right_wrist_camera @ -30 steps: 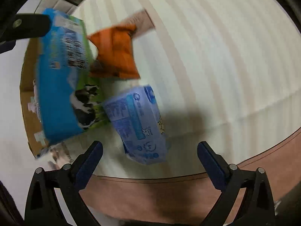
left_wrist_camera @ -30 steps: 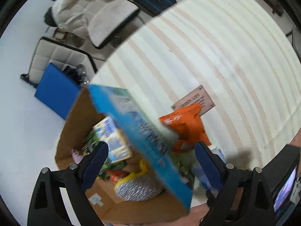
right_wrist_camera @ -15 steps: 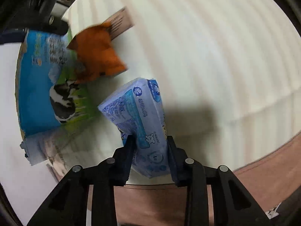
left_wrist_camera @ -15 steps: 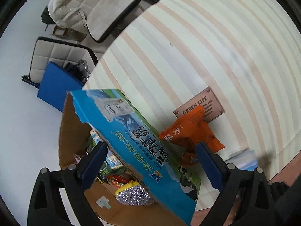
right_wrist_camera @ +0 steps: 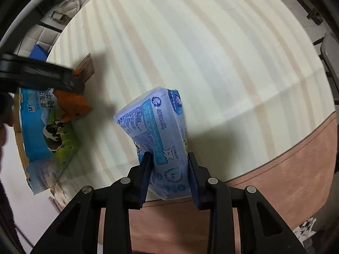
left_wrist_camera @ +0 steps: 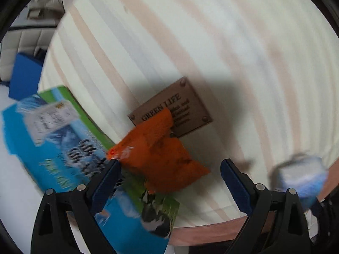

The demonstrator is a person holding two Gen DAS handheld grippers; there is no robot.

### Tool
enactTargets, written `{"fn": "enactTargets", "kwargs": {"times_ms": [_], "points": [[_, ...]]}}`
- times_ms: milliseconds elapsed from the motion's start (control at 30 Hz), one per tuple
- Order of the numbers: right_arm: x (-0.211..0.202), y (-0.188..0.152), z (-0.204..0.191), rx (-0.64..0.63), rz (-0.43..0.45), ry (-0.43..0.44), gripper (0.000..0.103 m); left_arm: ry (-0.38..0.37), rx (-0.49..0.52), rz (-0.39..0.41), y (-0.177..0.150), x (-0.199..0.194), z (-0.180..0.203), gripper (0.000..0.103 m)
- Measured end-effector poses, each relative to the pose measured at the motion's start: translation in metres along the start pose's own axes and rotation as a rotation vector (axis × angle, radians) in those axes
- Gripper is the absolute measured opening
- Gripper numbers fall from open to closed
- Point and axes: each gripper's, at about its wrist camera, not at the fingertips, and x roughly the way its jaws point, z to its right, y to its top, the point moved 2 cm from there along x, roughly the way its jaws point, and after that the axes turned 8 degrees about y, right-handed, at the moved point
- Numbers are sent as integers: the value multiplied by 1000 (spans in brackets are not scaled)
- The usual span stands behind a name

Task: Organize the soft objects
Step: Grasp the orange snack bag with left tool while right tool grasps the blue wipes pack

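My right gripper (right_wrist_camera: 169, 177) is shut on a blue tissue pack (right_wrist_camera: 156, 131) and holds it tilted above the striped round table (right_wrist_camera: 211, 53); the pack shows blurred in the left wrist view (left_wrist_camera: 300, 180). My left gripper (left_wrist_camera: 169, 182) is open, its jaws on either side of an orange soft bag (left_wrist_camera: 161, 158) that leans on the blue and green milk carton box (left_wrist_camera: 63, 148). In the right wrist view the left gripper's arm (right_wrist_camera: 38, 76) reaches over the orange bag (right_wrist_camera: 72, 103) and the box (right_wrist_camera: 42, 131).
A brown GREEN LIFE plaque (left_wrist_camera: 180, 110) lies on the table behind the orange bag. The table's brown rim (right_wrist_camera: 286, 169) runs near the right gripper. A padded chair (left_wrist_camera: 19, 42) and a blue pad (left_wrist_camera: 25, 74) stand beyond the table's far left.
My right gripper closed on the tissue pack and raised it. My left gripper moved from over the box to around the orange bag.
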Motion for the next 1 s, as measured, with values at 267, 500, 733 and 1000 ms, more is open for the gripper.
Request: {"fn": "enactTargets", "kwargs": {"times_ms": [267,500,733,1000], "points": [[-14,5,51,49,41,-49,35,-202,-158,112,-38,-11,30,54],[-40,12,66,2,68,-78,78,-382,-209,126,-93,-1,85,51],[-22,23,49,-84,-2,-99,81,-402,-280,130,-104,18,92,44],[21,26,28,-155,-38,-257,40,-404,-319,198,-135,1,81,41]]}}
